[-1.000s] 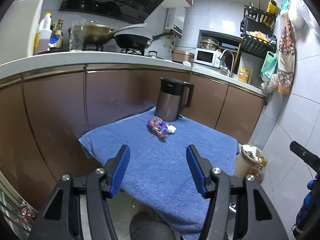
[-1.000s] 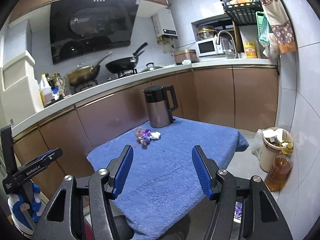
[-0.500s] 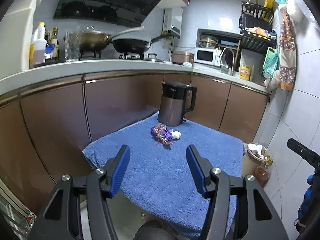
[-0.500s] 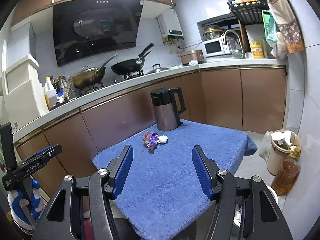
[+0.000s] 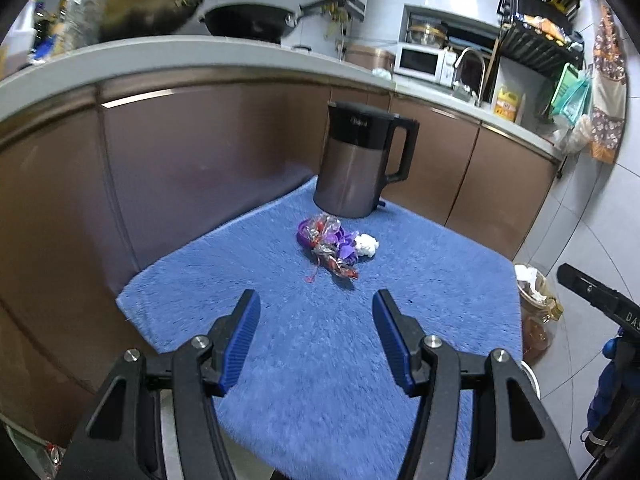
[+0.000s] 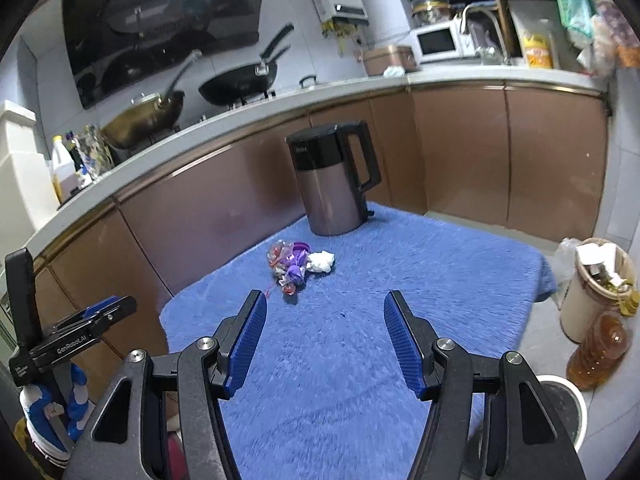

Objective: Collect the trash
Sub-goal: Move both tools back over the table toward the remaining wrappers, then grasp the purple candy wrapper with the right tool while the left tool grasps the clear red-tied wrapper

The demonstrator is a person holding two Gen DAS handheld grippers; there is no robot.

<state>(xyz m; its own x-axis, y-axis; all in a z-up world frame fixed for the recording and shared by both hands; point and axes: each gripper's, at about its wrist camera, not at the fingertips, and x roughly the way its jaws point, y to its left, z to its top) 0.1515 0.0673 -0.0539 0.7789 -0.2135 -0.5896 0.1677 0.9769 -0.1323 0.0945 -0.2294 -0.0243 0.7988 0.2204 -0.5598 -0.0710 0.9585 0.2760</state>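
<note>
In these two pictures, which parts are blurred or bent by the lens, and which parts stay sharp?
Left wrist view: the woks and bottles at top left are smeared by motion blur; the counter edge bows from fisheye distortion; the kettle and wrappers are fairly sharp. Right wrist view: the rack area at top right is blurred; the gripper stays sharp.

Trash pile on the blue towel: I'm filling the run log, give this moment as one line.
left tool open, empty | right tool open, empty | wrappers and paper wad on towel, untouched
</note>
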